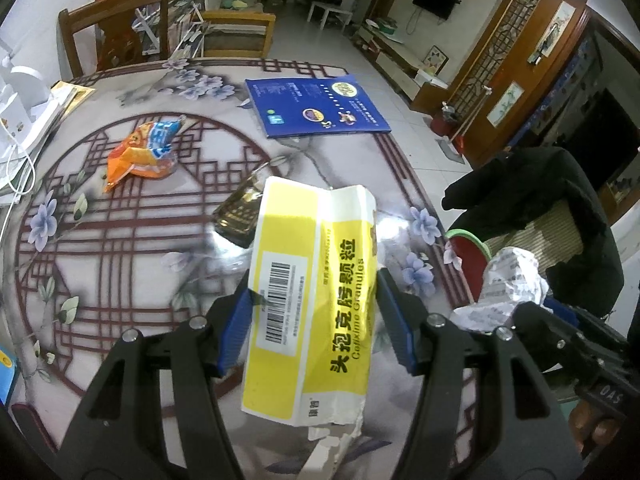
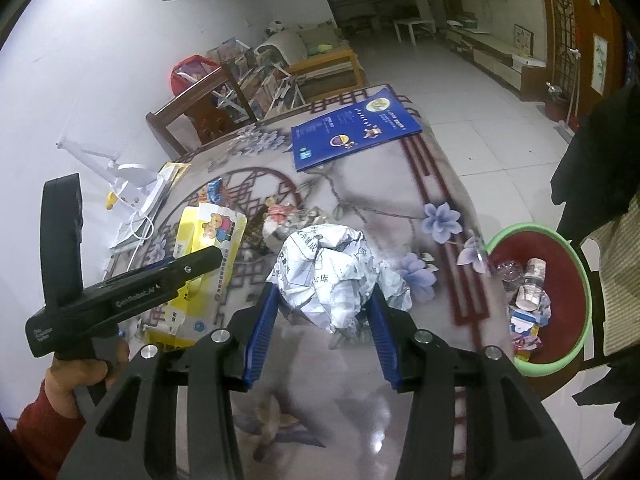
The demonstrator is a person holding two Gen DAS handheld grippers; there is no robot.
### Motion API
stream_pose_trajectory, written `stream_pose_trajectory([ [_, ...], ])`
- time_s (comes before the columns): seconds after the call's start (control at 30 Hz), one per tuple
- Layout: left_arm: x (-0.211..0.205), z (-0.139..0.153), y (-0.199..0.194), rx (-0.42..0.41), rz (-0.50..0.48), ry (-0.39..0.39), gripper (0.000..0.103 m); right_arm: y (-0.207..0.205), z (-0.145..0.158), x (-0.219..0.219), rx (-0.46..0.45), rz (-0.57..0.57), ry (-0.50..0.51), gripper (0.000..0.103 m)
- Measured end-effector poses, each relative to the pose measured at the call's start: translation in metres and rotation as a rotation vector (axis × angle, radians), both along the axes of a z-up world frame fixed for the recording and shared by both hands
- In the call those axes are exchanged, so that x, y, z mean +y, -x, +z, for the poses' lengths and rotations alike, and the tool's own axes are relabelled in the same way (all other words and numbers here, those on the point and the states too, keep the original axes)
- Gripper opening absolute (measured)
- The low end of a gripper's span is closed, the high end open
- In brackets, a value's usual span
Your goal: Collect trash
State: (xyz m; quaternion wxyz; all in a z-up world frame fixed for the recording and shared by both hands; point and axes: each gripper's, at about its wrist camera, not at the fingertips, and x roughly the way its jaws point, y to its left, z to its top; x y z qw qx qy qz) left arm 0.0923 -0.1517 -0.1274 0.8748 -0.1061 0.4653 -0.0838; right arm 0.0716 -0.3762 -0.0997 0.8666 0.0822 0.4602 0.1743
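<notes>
Right wrist view: glossy floral-patterned table (image 2: 360,420); red basin with green rim (image 2: 576,256) beyond its right edge, holding scraps. Left gripper (image 1: 316,320) clamps flattened yellow carton (image 1: 320,280); right gripper (image 2: 322,312) clamps crumpled printed paper (image 2: 336,272).

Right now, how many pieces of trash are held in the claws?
2. The yellow-and-white cardboard medicine box is in the left claw; the crumpled white printed paper ball is in the right claw.
</notes>
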Motion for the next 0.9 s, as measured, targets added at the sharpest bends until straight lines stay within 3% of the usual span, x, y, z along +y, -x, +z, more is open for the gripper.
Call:
stream_pose_trajectory([
  [0.47, -0.052, 0.004, -0.014, -0.014, -0.003, -0.007, 0.057, -0.016, -0.001, -0.061, -0.004, -0.039, -0.015, 0.045],
  [0.9, -0.104, 0.008, -0.032, -0.022, -0.066, -0.024, 0.057, -0.025, -0.008, -0.117, 0.010, -0.123, -0.028, 0.046],
])
